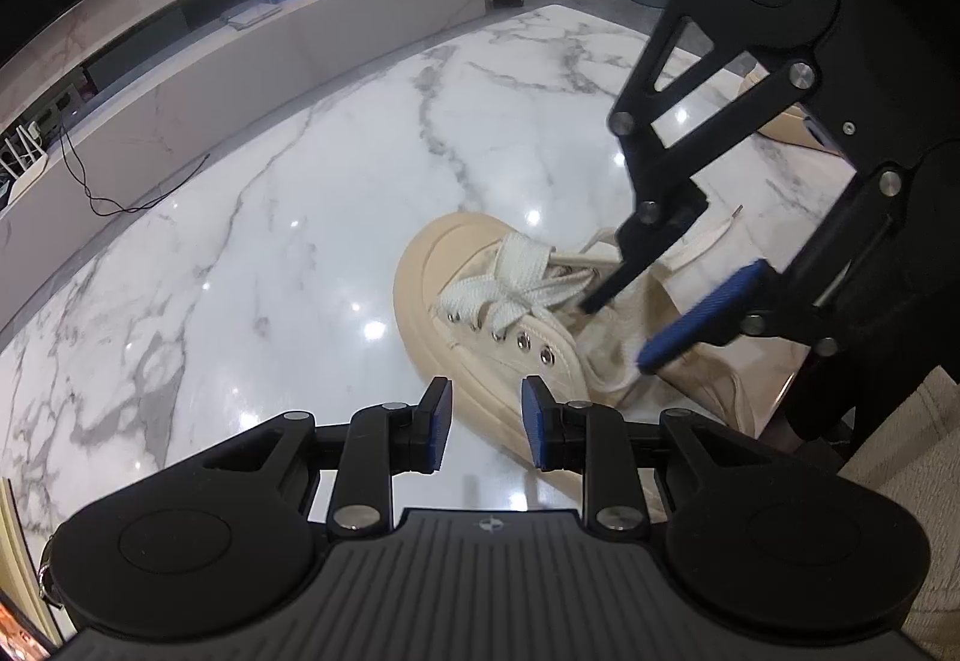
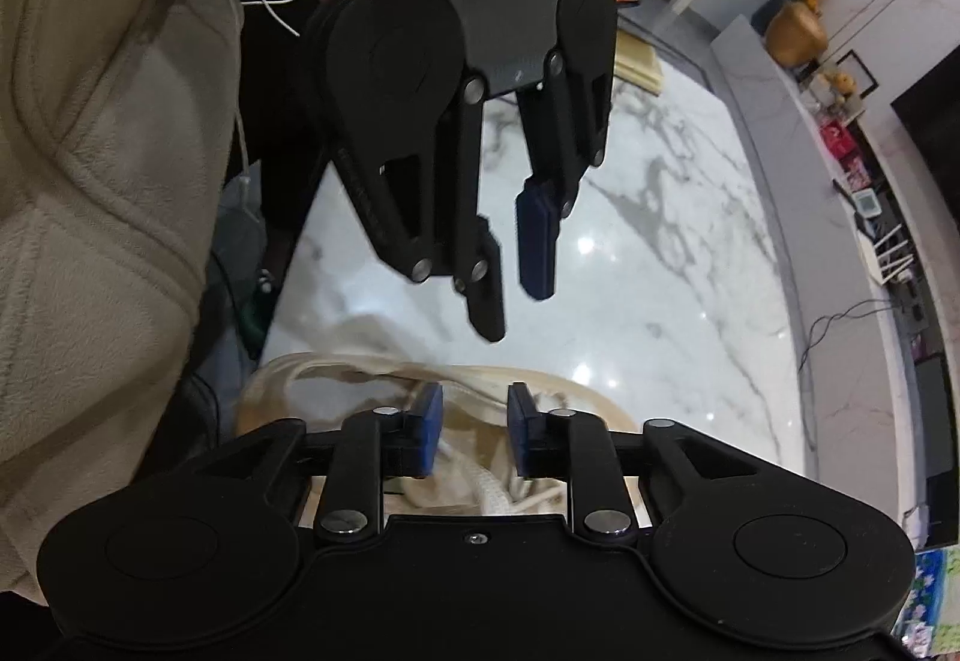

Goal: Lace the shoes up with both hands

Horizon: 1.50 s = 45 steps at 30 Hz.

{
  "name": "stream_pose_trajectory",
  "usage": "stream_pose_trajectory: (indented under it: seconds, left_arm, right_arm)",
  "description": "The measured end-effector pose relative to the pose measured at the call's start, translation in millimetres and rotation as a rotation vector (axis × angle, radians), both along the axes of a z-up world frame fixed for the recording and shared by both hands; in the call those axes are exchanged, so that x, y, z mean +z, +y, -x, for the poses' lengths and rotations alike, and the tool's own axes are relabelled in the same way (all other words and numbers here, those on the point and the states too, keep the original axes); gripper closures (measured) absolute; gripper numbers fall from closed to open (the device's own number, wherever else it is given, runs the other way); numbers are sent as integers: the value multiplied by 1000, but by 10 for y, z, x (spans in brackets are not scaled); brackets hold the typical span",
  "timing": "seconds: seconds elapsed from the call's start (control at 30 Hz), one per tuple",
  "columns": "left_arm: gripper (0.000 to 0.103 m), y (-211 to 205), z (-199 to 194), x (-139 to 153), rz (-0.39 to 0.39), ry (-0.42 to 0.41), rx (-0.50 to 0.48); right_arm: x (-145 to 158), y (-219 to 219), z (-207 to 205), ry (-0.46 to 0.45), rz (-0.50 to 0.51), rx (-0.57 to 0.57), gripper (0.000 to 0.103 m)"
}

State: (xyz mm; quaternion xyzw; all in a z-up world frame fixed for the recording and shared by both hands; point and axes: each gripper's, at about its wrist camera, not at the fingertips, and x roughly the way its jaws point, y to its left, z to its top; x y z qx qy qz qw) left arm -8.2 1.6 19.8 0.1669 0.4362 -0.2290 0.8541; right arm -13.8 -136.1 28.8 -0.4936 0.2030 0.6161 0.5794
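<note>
1. Left wrist view: cream shoe [image 1: 510,313] on marble counter [image 1: 270,241], white laces [image 1: 510,289] crossed near toe, shoe opening hidden. Left tongs [image 1: 486,424] parted, empty, just short of the sole. Right tongs [image 1: 618,331] parted over the tongue, gripping nothing.
2. Right wrist view: right tongs [image 2: 474,430] apart above shoe [image 2: 360,379]; left tongs [image 2: 510,271] apart, empty.

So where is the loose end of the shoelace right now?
In the left wrist view, the lace tip lies on the marble table, right of the cream shoe, just behind the right hand-held gripper.
</note>
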Motion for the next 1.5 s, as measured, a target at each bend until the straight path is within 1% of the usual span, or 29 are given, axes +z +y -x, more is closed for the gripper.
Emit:
stream_pose_trajectory:
  seconds: [0.1, 0.2, 0.27, 0.43, 0.57, 0.67, 0.73, 0.87, 0.97, 1.0, 1.07, 1.17, 1.27, 1.5]
  left_arm:
    - [79, -1, 18, 2, 0, -1, 1]
    - [79, -14, 37, 3, -3, -3, -3]
    - [79, -20, 53, 12, -3, -6, -9]
    - [79, -33, 77, 44, -2, -16, -24]
    - [79, -53, 82, 54, -1, -18, -32]
    - [79, -93, 79, 57, 12, -15, -51]
    - [79, -134, 82, 61, 35, -9, -79]
    - [79, -203, 76, 34, 49, 6, -112]
    - [79, -248, 34, -32, 44, 21, -113]
    - [79, -254, 19, -49, 45, 25, -112]
    - [85, -265, -9, -78, 48, 32, -111]
    - [88, -256, -49, -94, 53, 28, -93]
    - [91, -228, -71, -77, 58, 21, -74]
    - [92, -148, -114, -73, 51, 21, -29]
  right_arm:
    - [30, -17, -21, 30, 1, -56, 82]
    - [39, 31, -86, 59, 14, -166, 82]
    - [49, 56, -147, 91, 4, -237, 82]
    - [-22, 107, -234, 155, 4, -301, 82]
    - [-235, 204, -272, 151, 32, -389, 82]
    - [-332, 262, -341, 132, 24, -461, 82]
    - [-363, 266, -370, 132, 15, -484, 83]
    - [-412, 246, -392, 112, 2, -489, 83]
    - [-427, 222, -423, 118, -17, -492, 86]
    - [-422, 210, -435, 124, -26, -494, 89]
    - [-408, 189, -465, 138, -45, -499, 95]
    - [-386, 167, -493, 152, -60, -496, 102]
    - [-337, 139, -473, 164, -50, -476, 102]
    - [-348, 133, -381, 151, 7, -429, 102]
